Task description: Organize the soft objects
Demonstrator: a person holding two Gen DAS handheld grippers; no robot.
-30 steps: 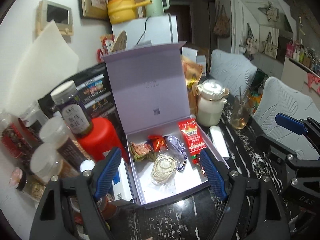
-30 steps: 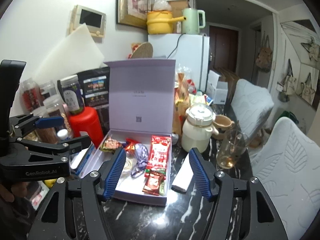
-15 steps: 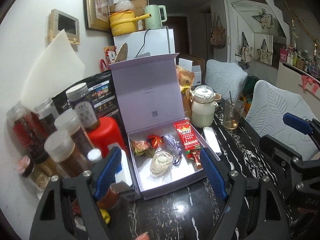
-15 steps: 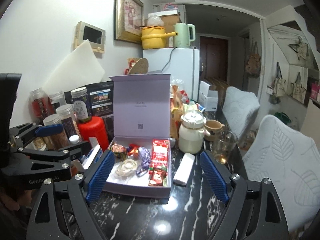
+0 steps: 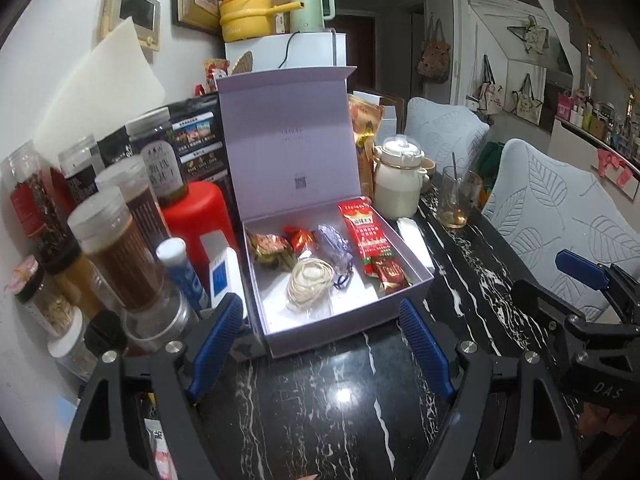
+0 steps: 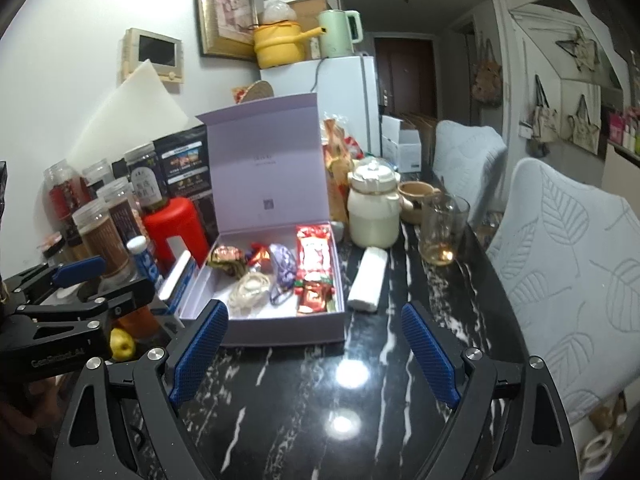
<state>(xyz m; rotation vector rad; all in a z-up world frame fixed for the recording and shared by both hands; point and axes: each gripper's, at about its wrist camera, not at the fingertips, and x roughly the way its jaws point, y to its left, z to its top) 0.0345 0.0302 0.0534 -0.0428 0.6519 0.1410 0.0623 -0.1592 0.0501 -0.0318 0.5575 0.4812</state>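
Both tools share one build — the left gripper [image 5: 320,344] and right gripper [image 6: 316,350] have black angular frames, silver screw heads, ribbed blue pads [image 6: 198,354] — with white lettering at the frame's lower left.

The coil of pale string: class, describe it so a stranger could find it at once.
Find the open lilac box on the black marble table. Inside, toward its front, lies the coil of pale string. It alone is cream and wound round, unlike the bright wrapped snacks nearby.

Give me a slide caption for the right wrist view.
Open right gripper faces an open lilac box of snack packets on the black marble table.
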